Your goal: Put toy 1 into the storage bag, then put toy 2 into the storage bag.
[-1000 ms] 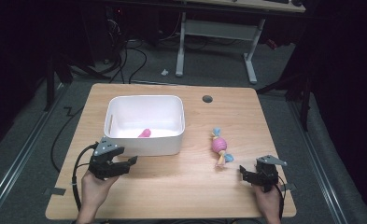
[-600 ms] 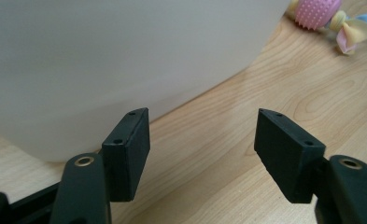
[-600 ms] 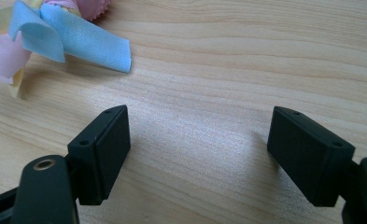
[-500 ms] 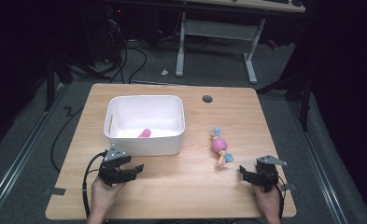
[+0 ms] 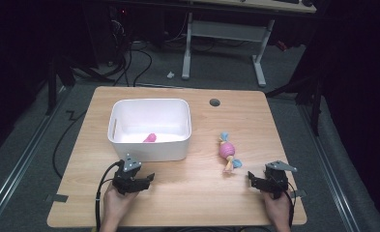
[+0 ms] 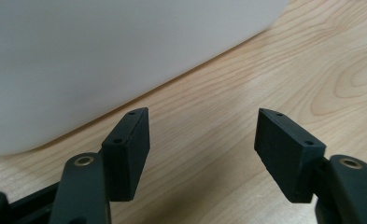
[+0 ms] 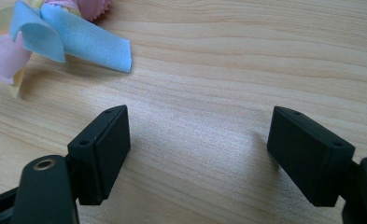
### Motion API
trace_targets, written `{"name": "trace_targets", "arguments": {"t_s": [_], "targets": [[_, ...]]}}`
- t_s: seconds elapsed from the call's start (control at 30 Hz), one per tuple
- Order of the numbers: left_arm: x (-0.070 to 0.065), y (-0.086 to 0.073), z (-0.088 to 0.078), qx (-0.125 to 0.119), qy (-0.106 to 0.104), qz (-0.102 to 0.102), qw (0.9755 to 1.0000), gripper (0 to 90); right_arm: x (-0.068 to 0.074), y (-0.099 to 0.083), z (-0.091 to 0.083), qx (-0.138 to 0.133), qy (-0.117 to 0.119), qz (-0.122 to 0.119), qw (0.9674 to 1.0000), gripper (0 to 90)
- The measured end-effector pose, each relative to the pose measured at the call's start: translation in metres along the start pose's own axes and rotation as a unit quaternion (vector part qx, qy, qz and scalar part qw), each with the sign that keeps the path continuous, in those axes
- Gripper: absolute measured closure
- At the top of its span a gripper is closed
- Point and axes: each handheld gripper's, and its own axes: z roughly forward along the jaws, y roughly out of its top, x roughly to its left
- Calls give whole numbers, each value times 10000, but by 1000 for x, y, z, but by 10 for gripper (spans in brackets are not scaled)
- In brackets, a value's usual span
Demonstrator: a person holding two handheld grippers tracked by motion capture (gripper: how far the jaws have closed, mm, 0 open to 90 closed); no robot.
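One white bin (image 5: 149, 145) sits just ahead of the left gripper (image 5: 146, 178), with one pink item (image 5: 150, 138) inside. One pink toy with ribbon tails (image 5: 226, 152) lies just ahead of the right gripper (image 5: 253, 179). Two grippers, two hands.

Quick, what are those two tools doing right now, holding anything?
Left tool: open, holding nothing, beside the white bin.
Right tool: open, holding nothing.

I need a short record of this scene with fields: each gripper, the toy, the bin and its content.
left gripper: open, empty, low over the table, in front of the bin
right gripper: open, empty, near the toy
toy: pink with blue and yellow ribbons, lying on the table
bin: white, holds one pink item
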Motion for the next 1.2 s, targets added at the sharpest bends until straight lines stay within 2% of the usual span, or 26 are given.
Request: {"name": "trace_targets", "arguments": {"t_s": [0.2, 0.33, 0.43, 0.47, 0.6, 0.8, 0.87, 0.93, 1.03, 1.2], "targets": [[-7, 1, 10, -5, 101, 200, 9997, 364, 0, 0, 0, 3, -3, -1, 10000, 213], [-9, 1, 17, -22, 5, 148, 9999, 364, 0, 1, 1, -5, 13, -8, 10000, 213], [-10, -1, 24, 65, 64, 156, 9998, 364, 0, 1, 1, 8, 31, -19, 10000, 213], [-11, -2, 24, 33, 105, 228, 9997, 359, 0, 1, 1, 9, 30, -24, 10000, 213], [-12, -4, 26, -77, 188, 286, 9994, 358, 0, 1, 1, 10, 33, -25, 10000, 213], [-12, -3, 27, -73, 250, 204, 9995, 330, 3, 3, 3, 16, 96, -84, 9999, 205], [-13, -3, 27, -64, 264, 200, 9994, 323, 2, 3, 3, 19, 191, -177, 9997, 198], [-12, -3, 27, -66, 263, 195, 9994, 318, 3, 2, 2, 9, 200, -190, 9996, 223], [-13, -3, 27, -60, 267, 188, 9994, 306, 6, 3, 1, -18, 230, -239, 9994, 320], [-13, -3, 27, -52, 275, 169, 9995, 286, 7, 3, -1, -41, 231, -317, 9992, 359]]}}
